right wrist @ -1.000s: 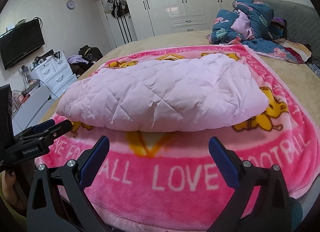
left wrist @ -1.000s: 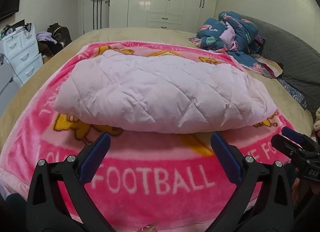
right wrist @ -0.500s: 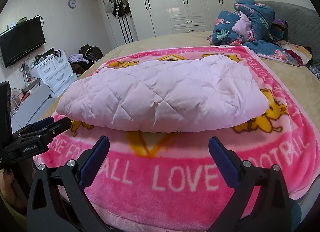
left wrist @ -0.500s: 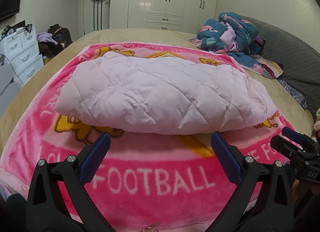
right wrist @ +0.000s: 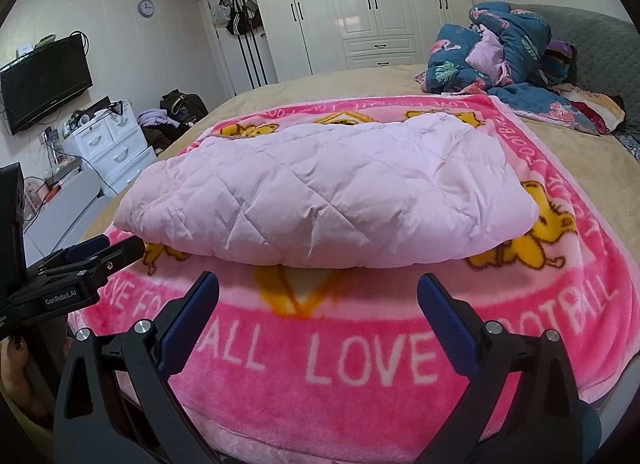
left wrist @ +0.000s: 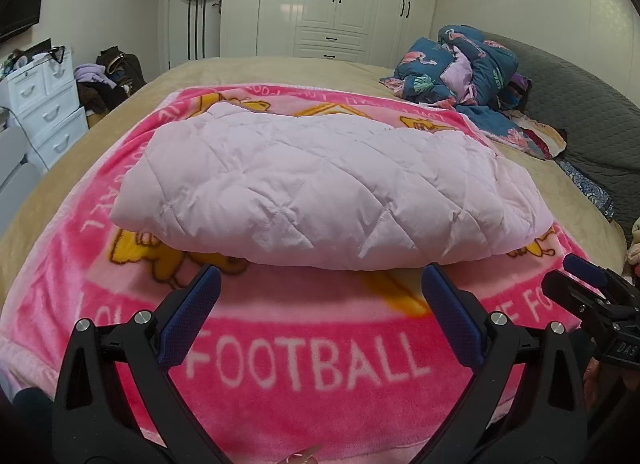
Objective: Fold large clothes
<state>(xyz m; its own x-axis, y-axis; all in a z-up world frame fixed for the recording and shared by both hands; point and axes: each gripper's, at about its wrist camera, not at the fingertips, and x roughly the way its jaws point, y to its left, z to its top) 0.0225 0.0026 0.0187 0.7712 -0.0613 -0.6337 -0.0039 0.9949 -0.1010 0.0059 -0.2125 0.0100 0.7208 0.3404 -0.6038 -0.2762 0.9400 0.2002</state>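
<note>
Your left claw (left wrist: 320, 304) gapes wide, holding nothing, just short of the near edge of the pale pink quilted garment (left wrist: 320, 192). Your right claw (right wrist: 318, 304) likewise wide and bare. Garment lies folded in a thick bundle on the pink blanket (left wrist: 304, 368), mid-bed (left wrist: 260, 68).

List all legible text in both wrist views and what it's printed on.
"FOOTBALL": pink blanket, near border, left wrist view.
"ALL LOVE": same blanket, near border, right wrist view.
"FOOTBALL": blanket's right-hand border, right wrist view, running along the edge.
"GenRobot.AI": label on the left gripper body.
"DAS": partial label on the right gripper body, rest cut off.
Far border lettering on the blanket: upside down, too small to read.
Wall clock: numerals too small to read.
</note>
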